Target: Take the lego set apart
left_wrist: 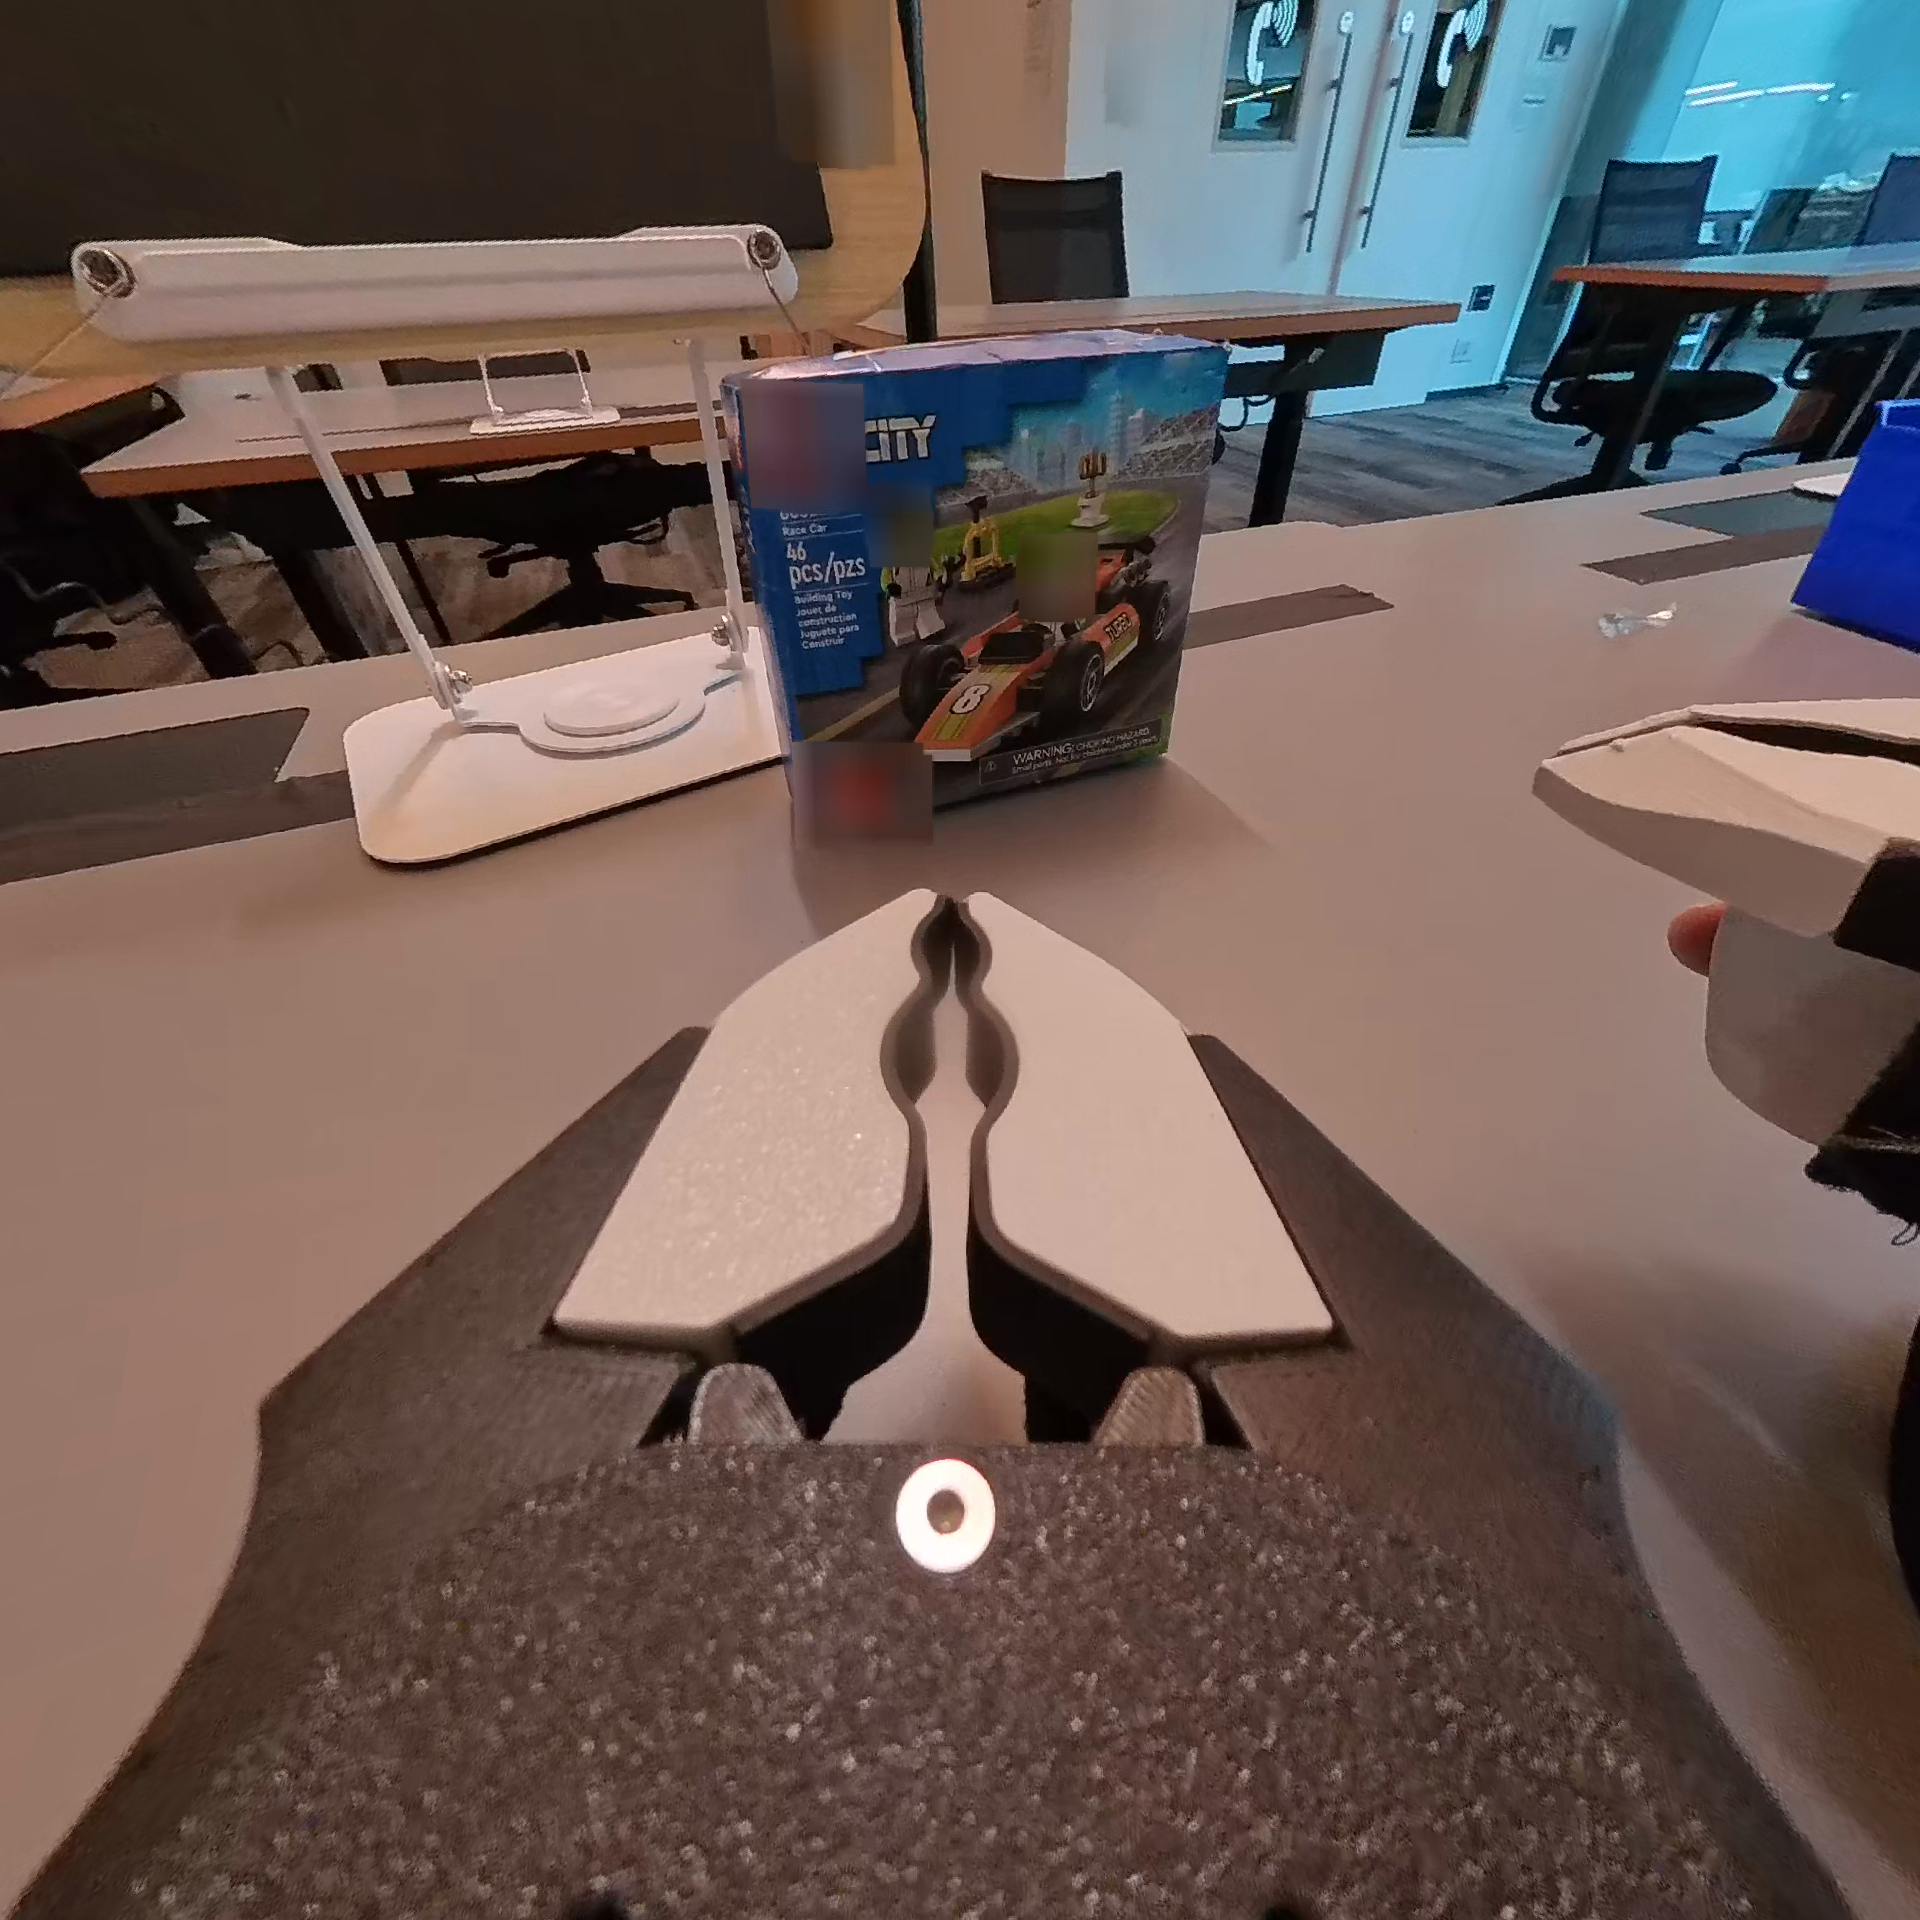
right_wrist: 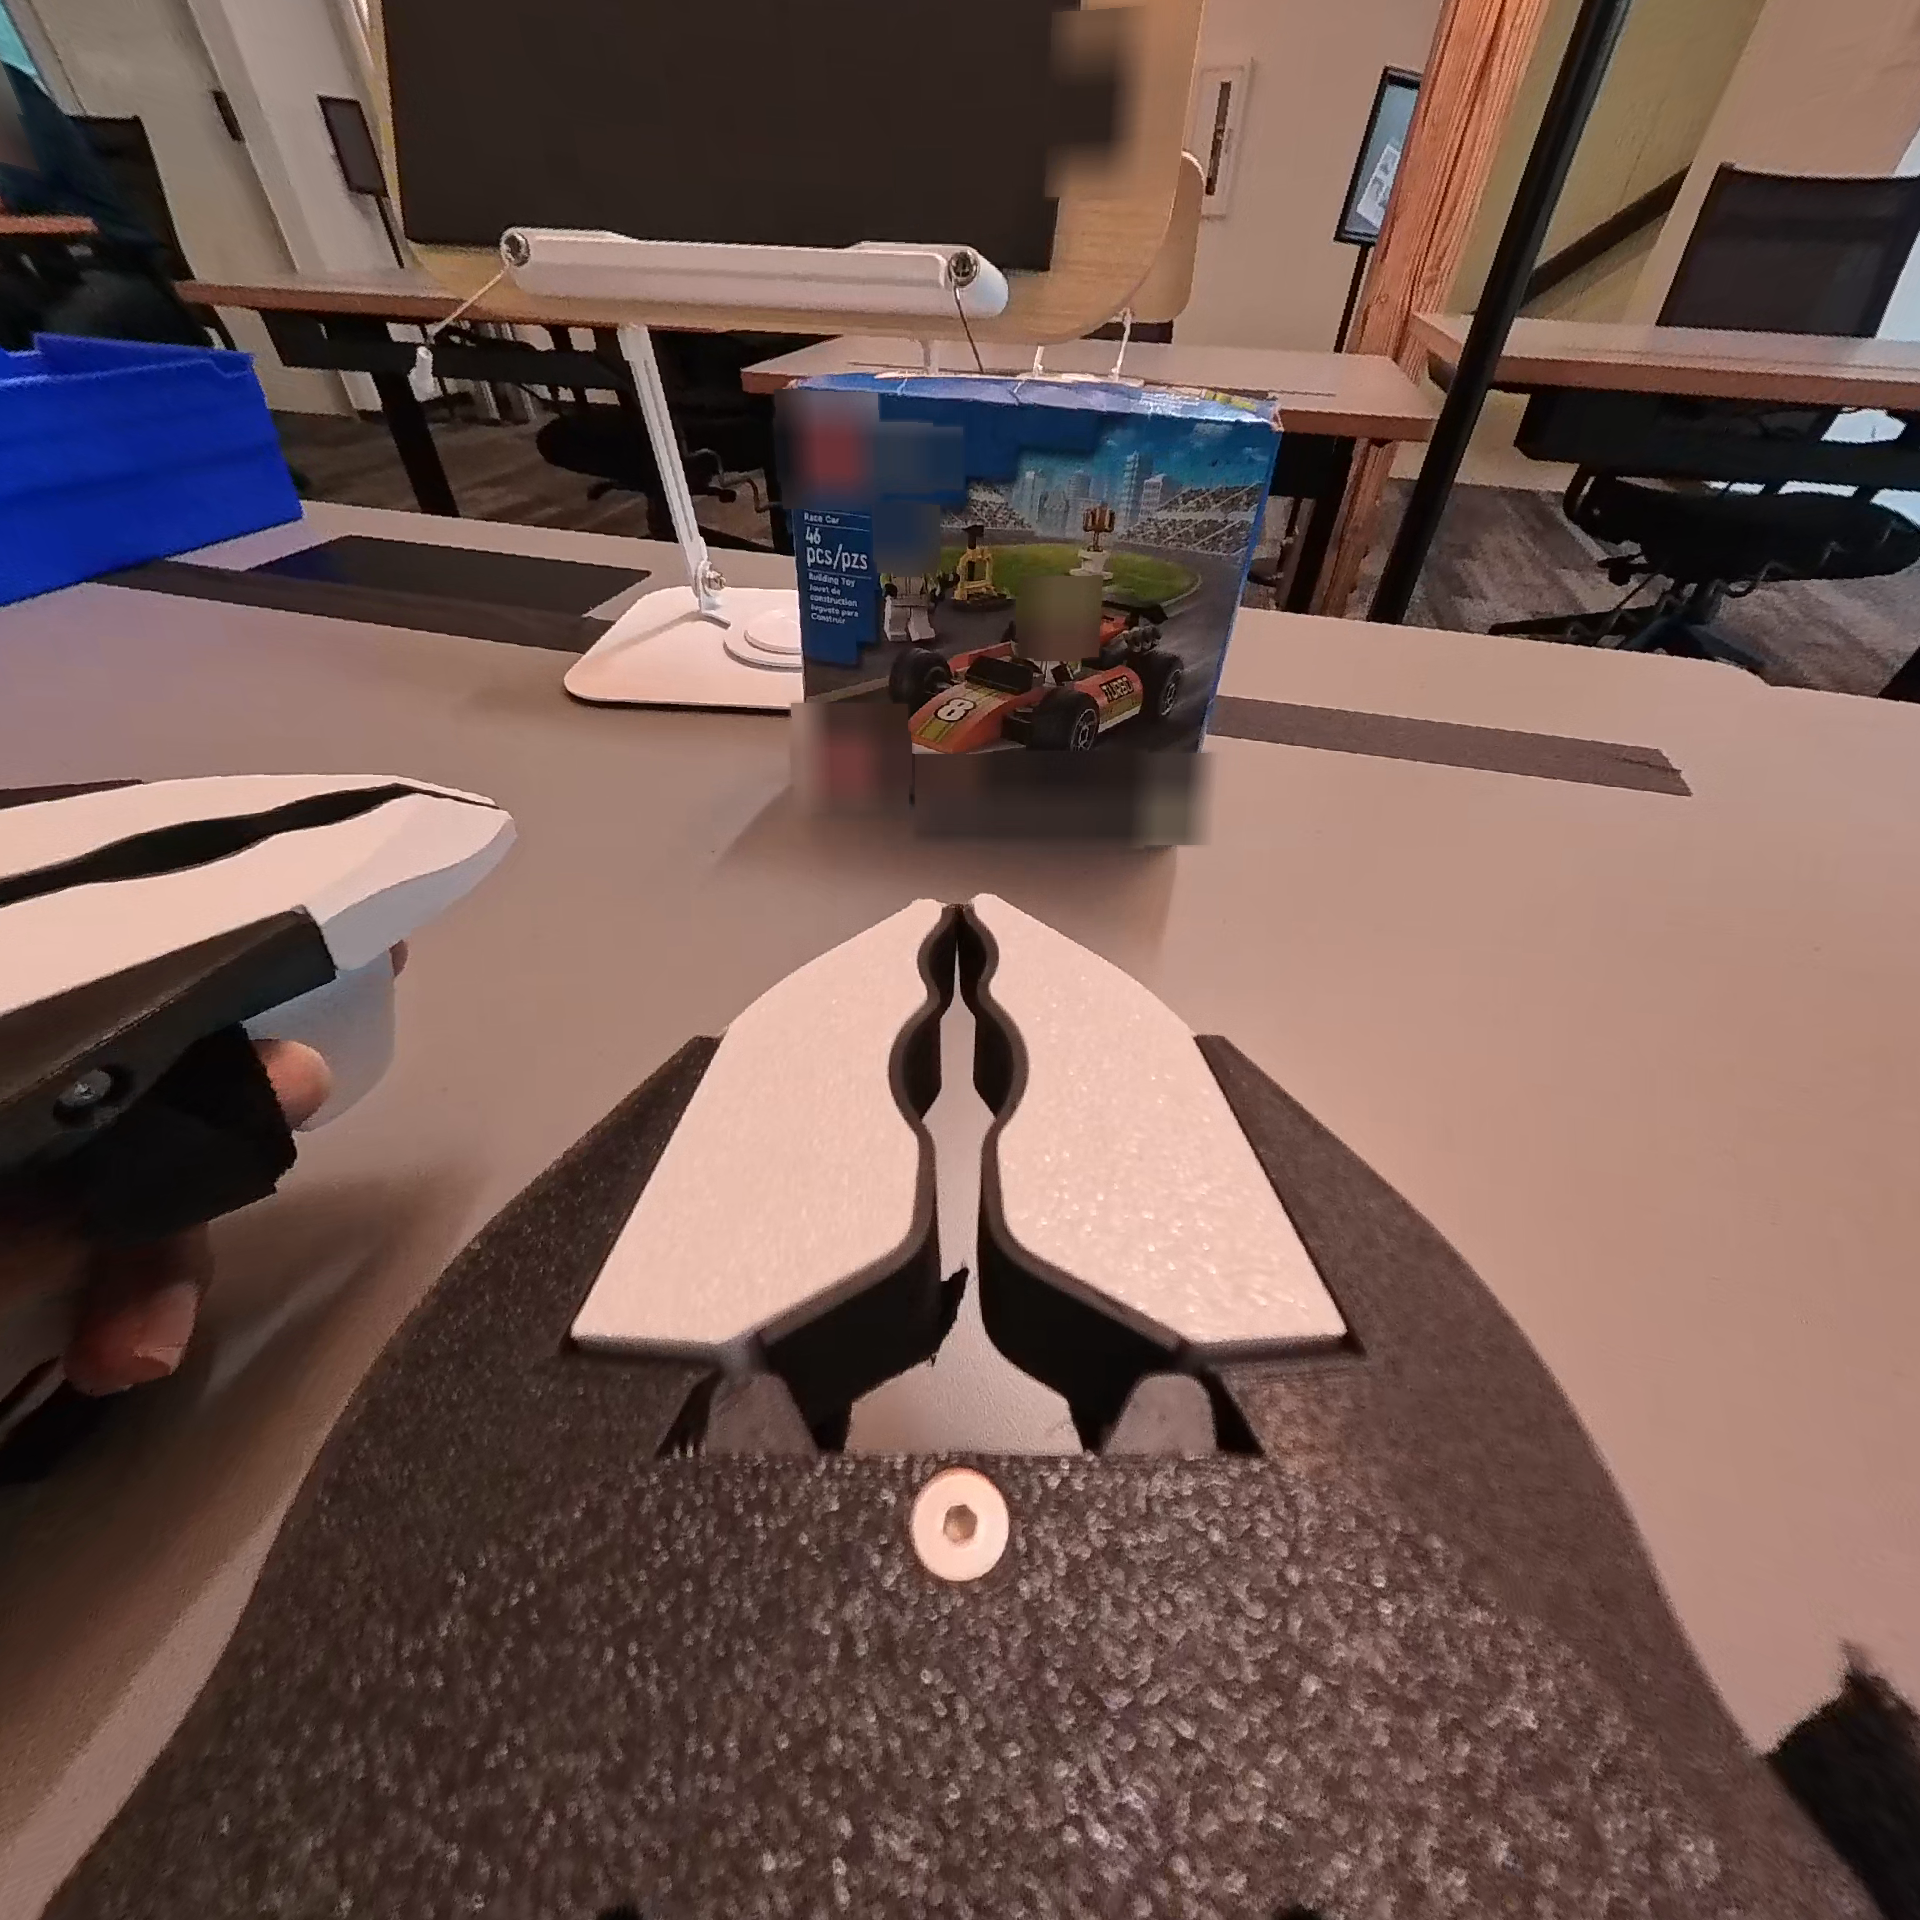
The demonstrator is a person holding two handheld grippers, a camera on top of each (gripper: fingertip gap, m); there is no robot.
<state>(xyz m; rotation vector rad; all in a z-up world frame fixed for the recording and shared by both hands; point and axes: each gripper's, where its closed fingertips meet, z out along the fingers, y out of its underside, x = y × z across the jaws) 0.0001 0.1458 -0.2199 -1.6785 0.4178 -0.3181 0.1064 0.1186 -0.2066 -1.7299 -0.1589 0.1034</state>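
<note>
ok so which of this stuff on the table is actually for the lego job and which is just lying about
For the job:
- lego set box, upright on the grey table
- left gripper, shut and empty
- right gripper, shut and empty

Lying about:
- white desk lamp, left of the box
- blue bin
- small clear scrap
- black tape strips

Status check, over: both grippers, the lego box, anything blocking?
Left gripper shut, empty. Right gripper shut, empty. Lego box upright on table, untouched. Path clear; lamp beside it.
</note>
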